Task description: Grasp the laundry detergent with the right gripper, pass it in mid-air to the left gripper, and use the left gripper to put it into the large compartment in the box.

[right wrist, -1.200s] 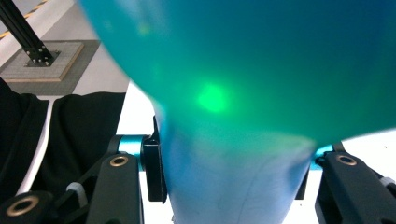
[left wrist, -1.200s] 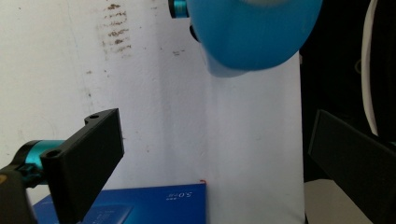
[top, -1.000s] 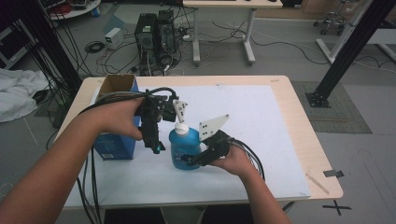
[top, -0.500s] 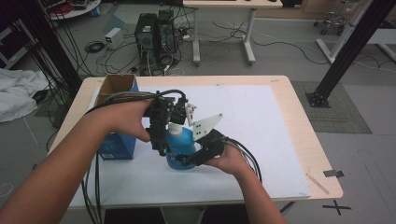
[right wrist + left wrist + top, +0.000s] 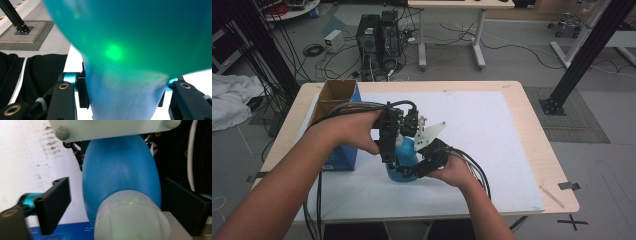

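At mid-desk [image 5: 492, 115], on the white sheet: blue bottle [image 5: 404, 157] upright beside the blue box [image 5: 343, 155]. Pinched low on its body by the right claw [image 5: 412, 172]. Straddled near its pale top by the left claw [image 5: 388, 155], jaws just closing, one pad apart.

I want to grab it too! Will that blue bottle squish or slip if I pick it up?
Maybe slightly squishy: the bottle looks like smooth plastic. Its rounded sides might slip, though the right gripper grips it. Being tall, it may tip.
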